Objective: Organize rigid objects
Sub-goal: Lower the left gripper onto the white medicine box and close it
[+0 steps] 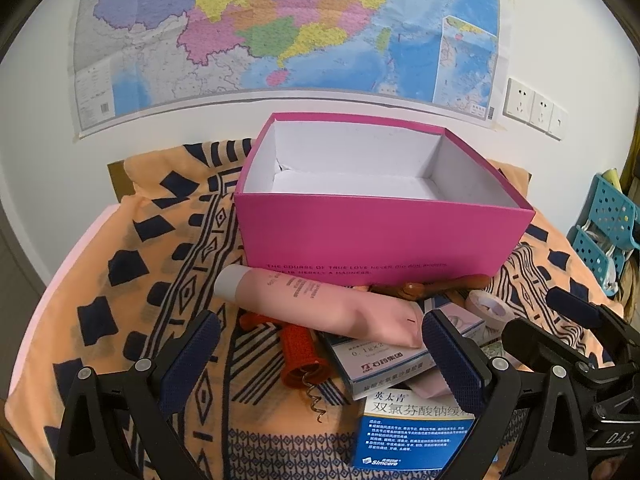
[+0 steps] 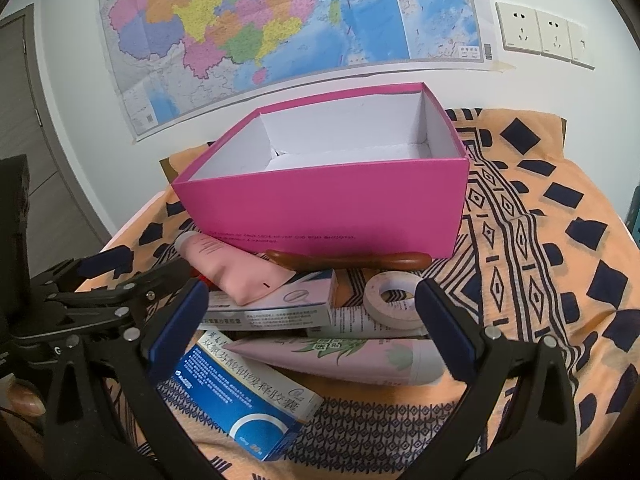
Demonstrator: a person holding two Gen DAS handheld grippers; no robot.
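Note:
An open magenta box (image 1: 380, 236) (image 2: 320, 208) with a white, empty inside stands at the back of the table. In front of it lies a pile: a pink tube (image 1: 320, 304) (image 2: 236, 276), a red-handled corkscrew (image 1: 300, 356), a white-and-blue medicine carton (image 1: 380, 360) (image 2: 272, 308), a blue medicine box (image 1: 412, 432) (image 2: 240, 396), a tape roll (image 1: 492, 308) (image 2: 396, 300), a brown wooden piece (image 2: 348, 260) and a leaf-printed pink tube (image 2: 344, 360). My left gripper (image 1: 320, 364) hangs open over the corkscrew and tube. My right gripper (image 2: 312, 332) hangs open over the cartons and leaf-printed tube, holding nothing.
An orange cloth with dark blue shapes (image 1: 160, 264) (image 2: 540, 240) covers the table. A map (image 1: 280, 24) and wall sockets (image 1: 532, 108) are behind. Blue perforated baskets (image 1: 604, 224) stand at the right. The other gripper (image 1: 580, 344) (image 2: 80, 292) shows in each view's edge.

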